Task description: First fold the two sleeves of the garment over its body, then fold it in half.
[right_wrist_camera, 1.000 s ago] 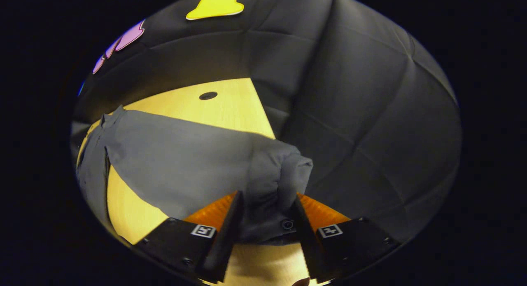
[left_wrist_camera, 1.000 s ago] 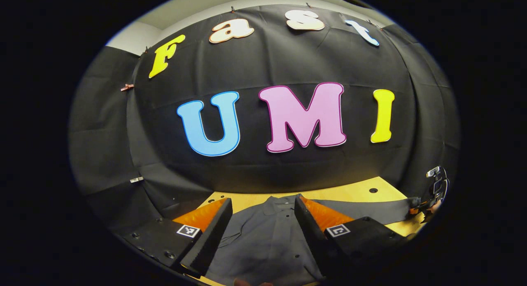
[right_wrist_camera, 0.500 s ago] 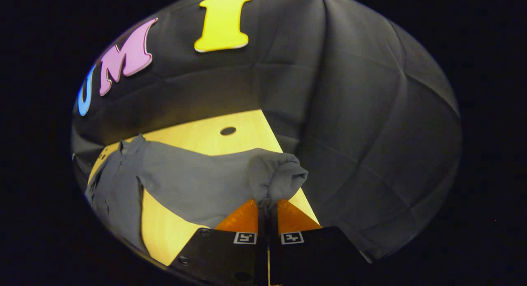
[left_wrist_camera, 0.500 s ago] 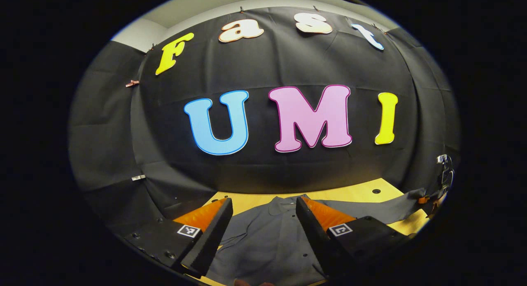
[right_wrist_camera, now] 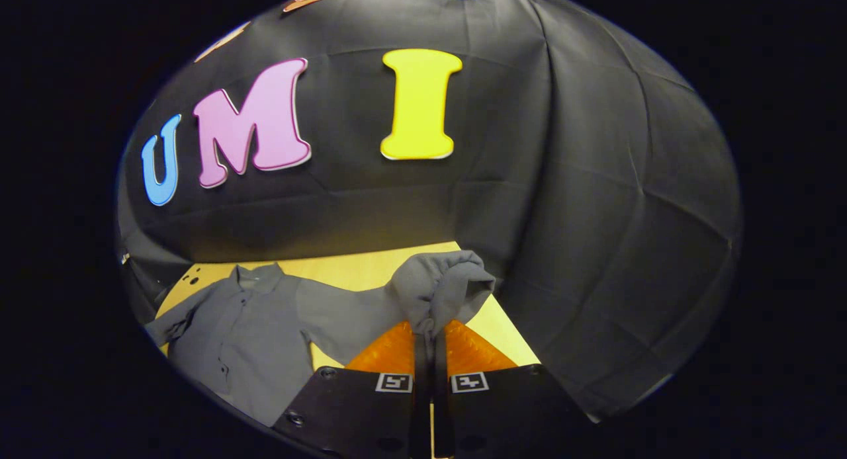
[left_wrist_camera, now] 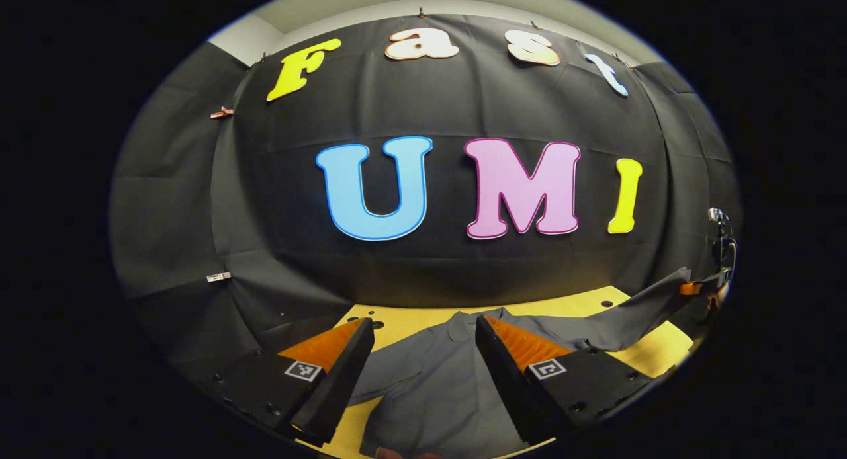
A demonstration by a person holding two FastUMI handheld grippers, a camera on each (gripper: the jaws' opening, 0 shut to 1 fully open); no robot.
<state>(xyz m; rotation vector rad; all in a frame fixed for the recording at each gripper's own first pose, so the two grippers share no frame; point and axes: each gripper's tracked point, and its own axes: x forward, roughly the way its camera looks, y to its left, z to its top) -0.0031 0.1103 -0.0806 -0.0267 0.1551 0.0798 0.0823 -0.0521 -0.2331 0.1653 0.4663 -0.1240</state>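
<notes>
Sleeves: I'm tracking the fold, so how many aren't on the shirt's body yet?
2. One sleeve is lifted off the table, its cuff pinched in the right gripper. The other sleeve lies at the shirt's far side, partly hidden.

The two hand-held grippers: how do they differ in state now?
The right hand-held gripper is shut on the shirt's sleeve, lifted off the table. The left hand-held gripper is open, above the shirt, holding nothing. Both face the booth's wall.
</notes>
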